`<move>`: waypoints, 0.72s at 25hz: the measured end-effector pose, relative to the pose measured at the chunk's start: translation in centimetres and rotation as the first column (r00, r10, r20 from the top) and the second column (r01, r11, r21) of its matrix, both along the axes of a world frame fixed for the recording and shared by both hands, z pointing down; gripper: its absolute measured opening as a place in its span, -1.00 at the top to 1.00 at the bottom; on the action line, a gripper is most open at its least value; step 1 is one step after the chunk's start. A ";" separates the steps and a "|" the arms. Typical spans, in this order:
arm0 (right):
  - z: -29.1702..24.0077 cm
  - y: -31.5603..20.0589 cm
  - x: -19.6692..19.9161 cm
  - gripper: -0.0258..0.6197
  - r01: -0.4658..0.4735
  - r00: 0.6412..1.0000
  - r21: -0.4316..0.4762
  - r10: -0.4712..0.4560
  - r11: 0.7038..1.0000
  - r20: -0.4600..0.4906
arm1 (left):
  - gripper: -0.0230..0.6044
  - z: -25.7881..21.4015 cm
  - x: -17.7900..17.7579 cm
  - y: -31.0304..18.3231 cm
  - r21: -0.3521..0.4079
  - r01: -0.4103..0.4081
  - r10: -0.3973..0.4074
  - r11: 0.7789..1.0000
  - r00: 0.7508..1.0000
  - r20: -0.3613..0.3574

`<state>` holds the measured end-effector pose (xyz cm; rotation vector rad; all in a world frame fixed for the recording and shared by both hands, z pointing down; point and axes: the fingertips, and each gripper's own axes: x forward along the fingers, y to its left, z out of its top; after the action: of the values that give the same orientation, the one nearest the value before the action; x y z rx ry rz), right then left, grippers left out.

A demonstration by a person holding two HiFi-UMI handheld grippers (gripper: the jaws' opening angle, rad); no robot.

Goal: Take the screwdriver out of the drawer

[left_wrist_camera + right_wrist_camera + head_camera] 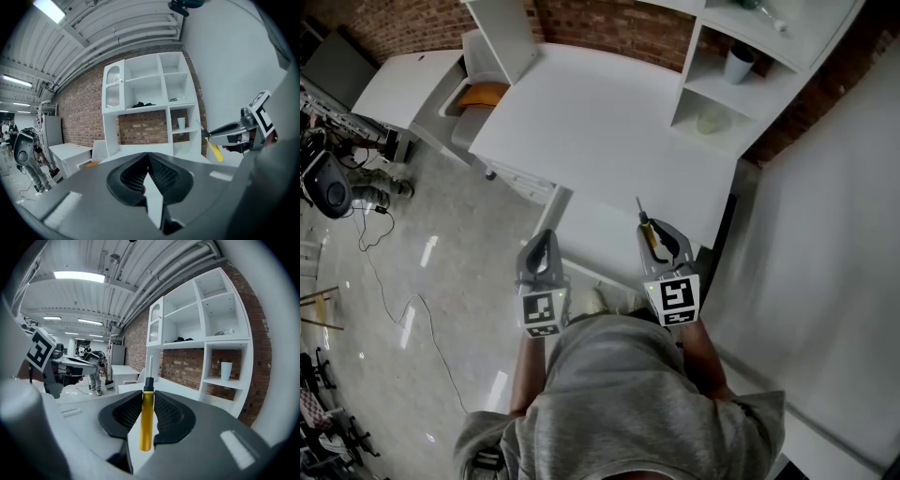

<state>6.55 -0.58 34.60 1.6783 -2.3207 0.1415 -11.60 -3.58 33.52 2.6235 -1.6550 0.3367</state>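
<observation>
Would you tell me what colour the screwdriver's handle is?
The screwdriver has a yellow handle; clearest in the right gripper view.

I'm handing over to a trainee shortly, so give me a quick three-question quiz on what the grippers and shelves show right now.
1. True or false: the left gripper is shut with nothing between its jaws.
2. What colour is the handle of the screwdriver held in the right gripper? A red, B yellow, C blue.
3. Fill in: a white ___ stands in a lower compartment of the shelf unit.
Key: 1 true; 2 B; 3 cup.
</observation>
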 end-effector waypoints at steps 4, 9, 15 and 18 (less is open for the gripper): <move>0.0 0.0 0.0 0.66 -0.005 1.000 0.003 0.005 1.000 0.001 | 0.89 0.0 0.1 0.0 0.006 -0.003 0.003 1.000 1.000 0.001; 0.0 0.0 -0.1 0.66 -0.005 1.000 0.008 0.005 1.000 -0.009 | 0.89 0.4 0.0 0.0 -0.001 -0.001 0.001 1.000 1.000 -0.001; 0.2 -0.1 -0.1 0.66 -0.005 1.000 0.005 0.005 1.000 -0.022 | 0.89 0.5 0.0 0.1 -0.003 0.000 0.000 1.000 1.000 -0.002; 0.4 -0.1 -0.1 0.66 -0.002 1.000 -0.001 0.002 1.000 -0.028 | 0.89 0.5 0.0 0.0 -0.006 0.002 -0.002 1.000 1.000 -0.003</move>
<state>6.42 -0.65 34.98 1.6715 -2.2985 0.1191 -11.60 -3.56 34.03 2.6171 -1.6530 0.3368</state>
